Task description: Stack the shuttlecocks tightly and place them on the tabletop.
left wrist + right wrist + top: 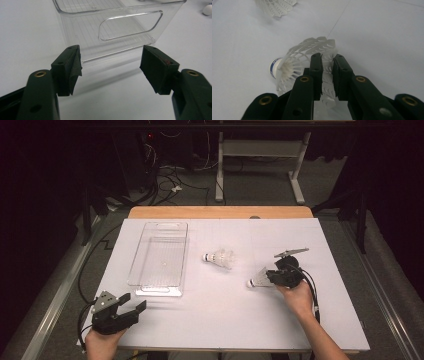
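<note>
Gripping the feather skirt of a shuttlecock (pixel 294 65) on the white table (pixel 225 315), our right gripper (pixel 327 68) has its jaws nearly together on the feathers. Our left gripper (pixel 110 67) stands wide and bare before the clear bin (pixel 120 25). Another shuttlecock (pixel 219 257) lies between bin and right gripper.
</note>
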The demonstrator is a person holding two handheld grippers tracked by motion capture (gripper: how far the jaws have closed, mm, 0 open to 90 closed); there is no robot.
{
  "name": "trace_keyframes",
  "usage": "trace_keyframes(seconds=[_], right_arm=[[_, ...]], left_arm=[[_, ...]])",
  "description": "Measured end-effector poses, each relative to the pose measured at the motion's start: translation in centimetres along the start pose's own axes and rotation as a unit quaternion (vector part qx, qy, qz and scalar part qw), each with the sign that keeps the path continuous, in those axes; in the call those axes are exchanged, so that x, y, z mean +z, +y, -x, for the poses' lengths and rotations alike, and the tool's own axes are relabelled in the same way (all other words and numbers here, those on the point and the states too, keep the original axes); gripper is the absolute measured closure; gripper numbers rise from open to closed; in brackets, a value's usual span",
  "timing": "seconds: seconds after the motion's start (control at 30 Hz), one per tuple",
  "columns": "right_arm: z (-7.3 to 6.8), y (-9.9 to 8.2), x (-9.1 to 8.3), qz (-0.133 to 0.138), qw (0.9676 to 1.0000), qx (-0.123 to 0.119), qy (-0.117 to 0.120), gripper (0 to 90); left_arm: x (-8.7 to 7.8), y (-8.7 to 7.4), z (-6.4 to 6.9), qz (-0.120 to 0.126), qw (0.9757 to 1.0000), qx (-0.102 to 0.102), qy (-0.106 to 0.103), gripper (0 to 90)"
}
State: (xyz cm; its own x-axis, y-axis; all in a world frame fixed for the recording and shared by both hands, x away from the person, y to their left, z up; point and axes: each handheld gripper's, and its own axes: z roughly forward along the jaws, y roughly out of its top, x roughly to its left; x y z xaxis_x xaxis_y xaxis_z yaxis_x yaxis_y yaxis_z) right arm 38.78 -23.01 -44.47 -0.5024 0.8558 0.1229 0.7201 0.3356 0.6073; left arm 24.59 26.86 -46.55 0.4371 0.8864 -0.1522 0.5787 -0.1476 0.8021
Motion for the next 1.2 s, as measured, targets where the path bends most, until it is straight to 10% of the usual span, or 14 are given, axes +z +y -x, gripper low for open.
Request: trace_keyframes(seconds=[1.2], right_arm=[[1.6,-0.7,-0.7,0.009,0.9994,0.030,0.010,64.5]], left_arm=[[0.7,0.3,-0.1,-0.007,1.0000,-0.003,0.003,34.0]])
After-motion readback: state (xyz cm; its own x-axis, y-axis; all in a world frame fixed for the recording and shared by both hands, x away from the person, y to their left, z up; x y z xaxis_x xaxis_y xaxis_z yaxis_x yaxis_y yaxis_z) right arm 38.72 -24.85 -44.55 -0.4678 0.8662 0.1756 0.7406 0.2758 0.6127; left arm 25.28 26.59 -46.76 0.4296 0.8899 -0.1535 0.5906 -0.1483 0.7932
